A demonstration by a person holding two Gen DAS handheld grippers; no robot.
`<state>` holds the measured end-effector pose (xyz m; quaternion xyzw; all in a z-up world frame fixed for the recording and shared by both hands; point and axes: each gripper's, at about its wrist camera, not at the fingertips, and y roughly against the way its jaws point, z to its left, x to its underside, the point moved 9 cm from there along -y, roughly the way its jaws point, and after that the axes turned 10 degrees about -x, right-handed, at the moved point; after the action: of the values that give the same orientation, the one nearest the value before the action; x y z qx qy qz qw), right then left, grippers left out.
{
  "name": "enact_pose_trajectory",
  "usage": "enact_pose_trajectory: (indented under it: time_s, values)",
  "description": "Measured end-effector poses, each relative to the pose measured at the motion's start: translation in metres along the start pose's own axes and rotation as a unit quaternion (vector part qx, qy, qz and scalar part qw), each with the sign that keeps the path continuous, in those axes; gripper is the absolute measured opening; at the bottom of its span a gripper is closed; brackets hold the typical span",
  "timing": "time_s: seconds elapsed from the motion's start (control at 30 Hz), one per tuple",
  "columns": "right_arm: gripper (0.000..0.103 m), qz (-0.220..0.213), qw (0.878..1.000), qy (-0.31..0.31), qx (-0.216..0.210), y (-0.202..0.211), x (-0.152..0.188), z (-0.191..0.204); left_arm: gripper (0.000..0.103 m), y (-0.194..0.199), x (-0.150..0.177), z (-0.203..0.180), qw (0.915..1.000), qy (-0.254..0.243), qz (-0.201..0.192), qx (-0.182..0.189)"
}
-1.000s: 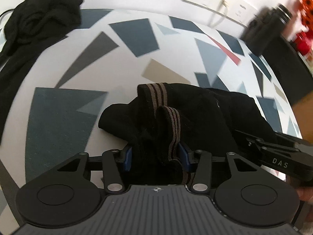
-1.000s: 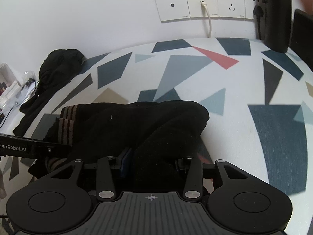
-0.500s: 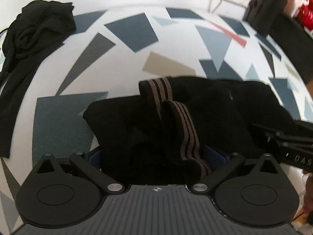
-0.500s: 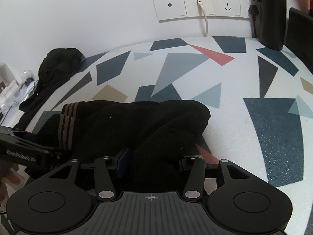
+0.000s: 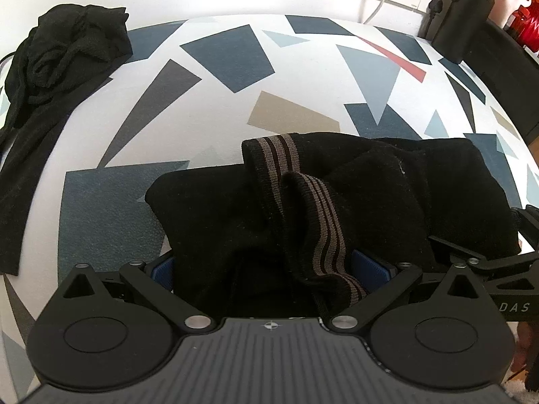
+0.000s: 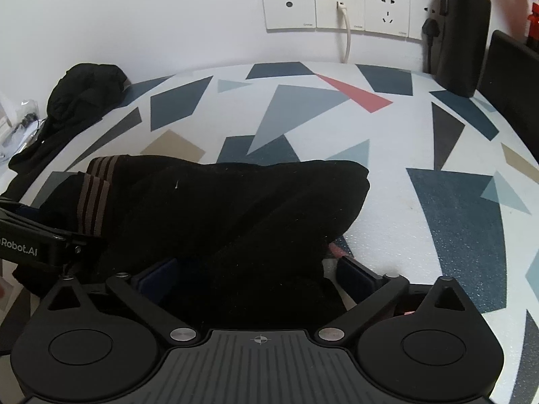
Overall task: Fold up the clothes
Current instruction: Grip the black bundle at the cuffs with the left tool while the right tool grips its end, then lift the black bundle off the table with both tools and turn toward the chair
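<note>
While both claws gape wide over the black garment [image 5: 387, 195], only the right view shows its folded end [image 6: 350, 185].

open tabletop [image 6: 387, 141] ahead, bottle [image 6: 463, 30] far right

Black garment [image 5: 370, 202]: matt knitted cloth, ribbed striped cuffs [image 5: 320, 222]. Table cover [image 6: 454, 208]: finely grained, matt. Bottle [image 6: 466, 33]: slightly glossy finish noted.

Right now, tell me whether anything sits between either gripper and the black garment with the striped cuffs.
Nothing visible does. The black garment already lies between the open fingers of the left gripper and of the right gripper. The other dark clothing pile sits apart, near the wall.
</note>
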<state>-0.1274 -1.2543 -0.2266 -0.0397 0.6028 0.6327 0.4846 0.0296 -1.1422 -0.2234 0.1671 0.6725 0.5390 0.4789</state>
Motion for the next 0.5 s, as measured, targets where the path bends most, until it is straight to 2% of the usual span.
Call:
enact_pose_trajectory:
  time_s: [0.2,0.33,0.5]
  values:
    - [0.102,-0.02,1.0,0.005,0.006,-0.0005,0.0011,0.0009,0.103,0.0017,0.0033,0.0004,0.9996,-0.005,-0.029,0.004]
    - [0.102,-0.033,0.999,0.006,0.004,0.0002,0.0022,0.0007,0.103,0.0019,0.0033,-0.0006,0.9994,-0.011,-0.034,0.003]
    - [0.102,-0.022,1.0,0.013,0.003,-0.0016,0.0011,0.0015,0.103,0.002,0.0041,-0.0012,0.9992,-0.012,-0.039,0.002]
